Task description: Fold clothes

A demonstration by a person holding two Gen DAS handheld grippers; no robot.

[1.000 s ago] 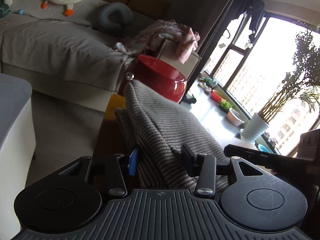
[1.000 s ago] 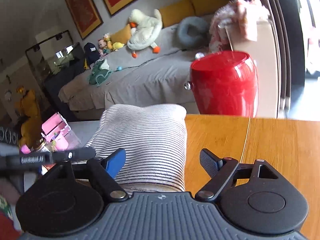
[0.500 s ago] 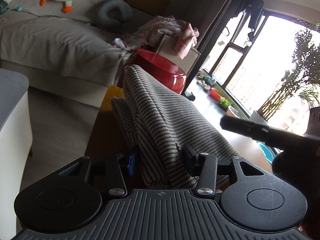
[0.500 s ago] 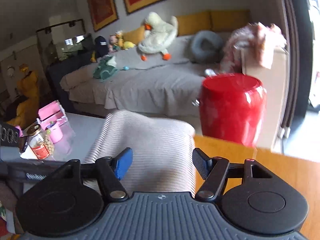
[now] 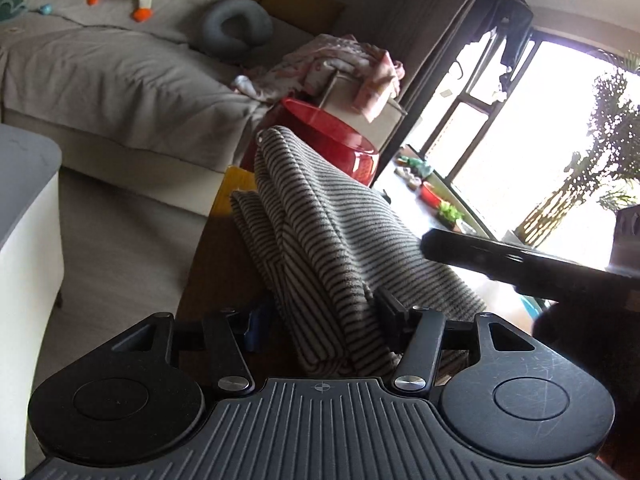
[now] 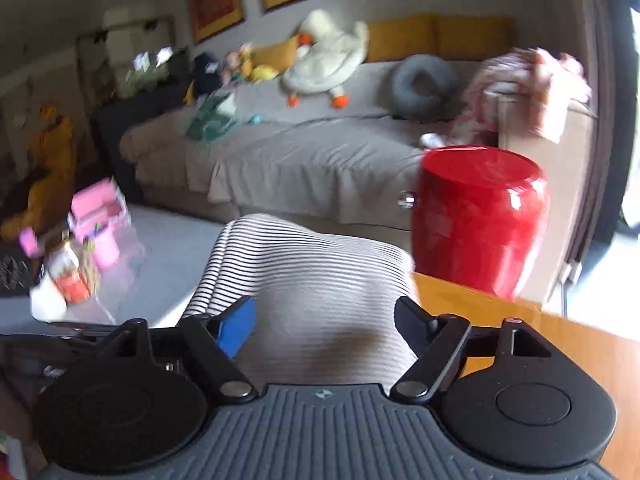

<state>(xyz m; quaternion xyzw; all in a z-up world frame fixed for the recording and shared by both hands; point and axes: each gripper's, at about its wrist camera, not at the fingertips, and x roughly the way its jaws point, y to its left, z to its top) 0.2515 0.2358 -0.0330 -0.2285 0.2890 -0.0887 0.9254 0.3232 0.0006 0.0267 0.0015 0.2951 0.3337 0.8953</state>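
while both tongs, left (image 5: 320, 316) and right (image 6: 325, 322), clench the striped cloth (image 5: 320, 216), the red tub (image 6: 480, 216) stands behind.

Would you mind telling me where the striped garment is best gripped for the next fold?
Grip the striped garment along its thick folded near edge, coming level from the near side: the layers stack there, so one pinch likely catches them all.

Striped cloth (image 5: 328, 240) between hand-held gripper (image 5: 320, 320) fingers
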